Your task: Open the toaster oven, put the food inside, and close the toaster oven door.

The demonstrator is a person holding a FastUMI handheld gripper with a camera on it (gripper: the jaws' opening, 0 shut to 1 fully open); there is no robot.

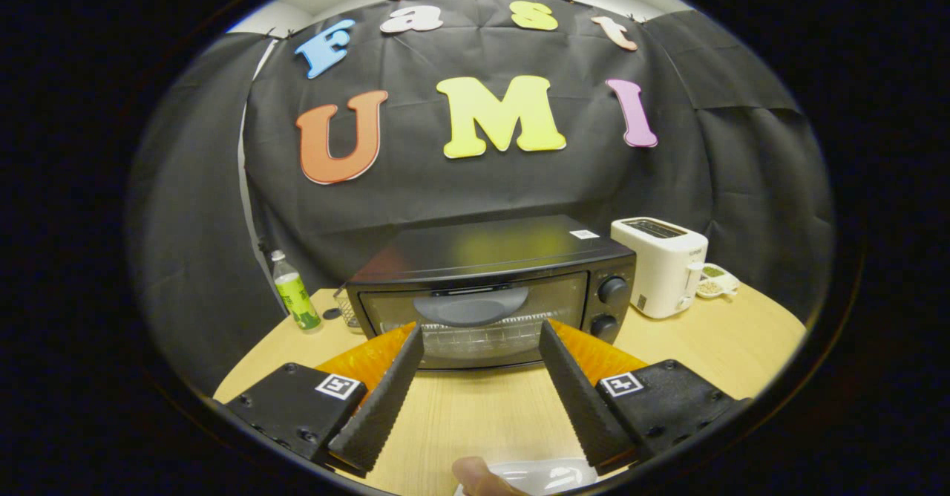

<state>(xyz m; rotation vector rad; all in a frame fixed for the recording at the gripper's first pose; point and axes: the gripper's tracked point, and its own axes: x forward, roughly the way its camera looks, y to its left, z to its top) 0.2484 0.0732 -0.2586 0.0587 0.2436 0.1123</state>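
Spread wide and holding nothing, the claw (481, 340) hangs over the bare wooden bench (475, 414), its ribbed fingers (382, 399) aimed at the toaster oven (490, 292). Near the claw's base a fingertip (479, 475) touches a pale plate (545, 475); what lies on it I cannot tell. Just beyond the fingers the oven stands on an orange mat (364, 359), its glass door (475, 318) shut. That door is probably stiff, hinged low, and the glass slippery, so the curved handle (471, 305) along its top looks the place to grip. Further off stand a bottle (295, 292) and a white toaster (660, 266).
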